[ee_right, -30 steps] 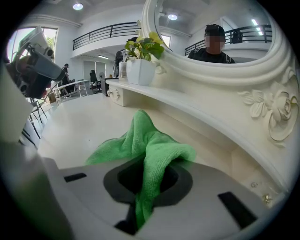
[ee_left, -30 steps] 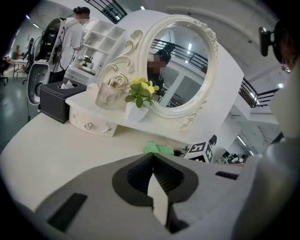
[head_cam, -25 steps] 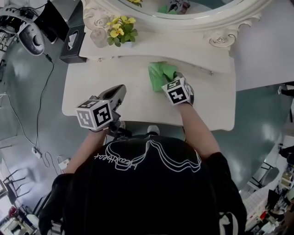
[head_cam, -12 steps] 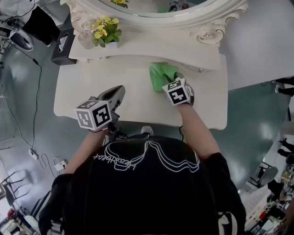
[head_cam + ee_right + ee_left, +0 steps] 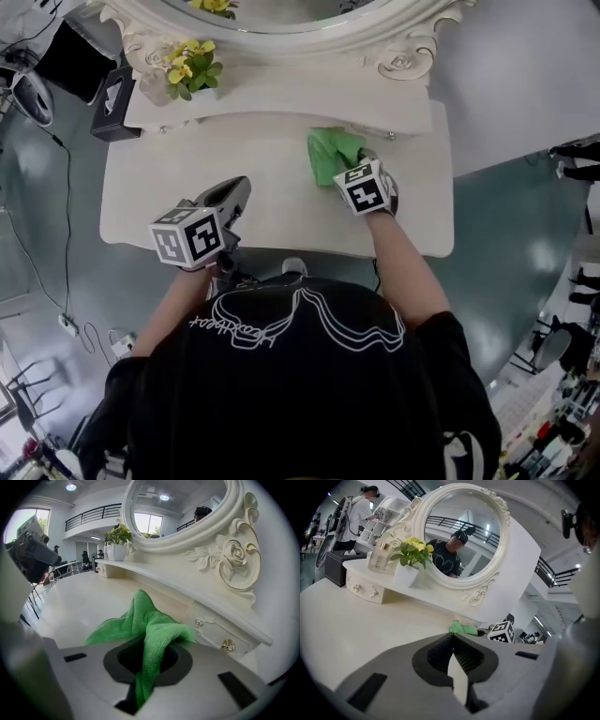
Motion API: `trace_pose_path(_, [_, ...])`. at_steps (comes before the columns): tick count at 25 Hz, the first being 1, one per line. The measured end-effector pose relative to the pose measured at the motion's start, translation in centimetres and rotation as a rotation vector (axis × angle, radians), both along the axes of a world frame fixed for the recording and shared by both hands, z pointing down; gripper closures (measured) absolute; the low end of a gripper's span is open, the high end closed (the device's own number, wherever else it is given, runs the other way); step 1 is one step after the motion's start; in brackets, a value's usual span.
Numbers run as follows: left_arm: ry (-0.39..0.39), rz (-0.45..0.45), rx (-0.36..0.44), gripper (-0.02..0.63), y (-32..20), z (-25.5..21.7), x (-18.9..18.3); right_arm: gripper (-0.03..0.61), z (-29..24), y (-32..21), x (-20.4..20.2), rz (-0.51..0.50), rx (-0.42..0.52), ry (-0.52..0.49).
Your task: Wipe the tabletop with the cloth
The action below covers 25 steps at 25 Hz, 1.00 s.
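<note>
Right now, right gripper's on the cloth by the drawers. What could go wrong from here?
1. The right gripper pinches only a narrow fold of the green cloth; dragging it may pull the fold out of the jaws.
2. The cloth is bunched, not flat, so a pass would likely wipe only a thin strip of the tabletop.
3. It lies close to the drawer knob; a sweep along that edge could snag.

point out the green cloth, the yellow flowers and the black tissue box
green cloth (image 5: pixel 150 620), right gripper view, on its raised fold
yellow flowers (image 5: pixel 187 72), head view, on the blooms
black tissue box (image 5: pixel 111 108), head view, on its top
</note>
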<state>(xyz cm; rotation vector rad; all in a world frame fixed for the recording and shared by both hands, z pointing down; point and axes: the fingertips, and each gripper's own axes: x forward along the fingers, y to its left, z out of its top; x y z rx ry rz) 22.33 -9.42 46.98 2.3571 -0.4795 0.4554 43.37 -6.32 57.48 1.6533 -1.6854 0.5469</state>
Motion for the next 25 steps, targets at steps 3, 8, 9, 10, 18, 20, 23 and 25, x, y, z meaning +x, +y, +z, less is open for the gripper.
trace_pose_path(3, [0.0, 0.013, -0.002, 0.609, 0.7, 0.1, 0.8, 0.552, 0.0, 1.2, 1.2, 0.02, -0.001, 0.006])
trace_pose_path(8, [0.0, 0.042, -0.007, 0.609, 2.1, 0.4, 2.2, 0.552, 0.1, 3.3, 3.4, 0.06, -0.002, 0.009])
trace_pose_path(9, [0.0, 0.047, -0.007, 0.609, 2.3, 0.4, 2.4, 0.552, 0.0, 3.7, 3.8, 0.069, 0.0, 0.009])
trace_pose_path(10, [-0.001, 0.051, -0.008, 0.609, 2.5, 0.4, 2.6, 0.552, 0.0, 4.2, 4.3, 0.078, 0.002, 0.01])
trace_pose_path(18, [-0.011, 0.085, -0.012, 0.609, 4.3, 1.0, 4.2, 0.552, -0.3, 7.4, 7.7, 0.123, 0.011, 0.039])
trace_pose_path(20, [-0.012, 0.094, -0.011, 0.609, 4.7, 1.0, 4.7, 0.552, -0.3, 8.4, 8.6, 0.131, 0.002, 0.057])
trace_pose_path(23, [-0.014, 0.108, -0.011, 0.609, 5.2, 1.1, 5.4, 0.552, 0.0, 9.9, 10.3, 0.161, -0.013, 0.069])
trace_pose_path(25, [-0.016, 0.116, -0.011, 0.609, 5.6, 1.1, 5.9, 0.552, 0.0, 11.0, 11.6, 0.184, -0.014, 0.076])
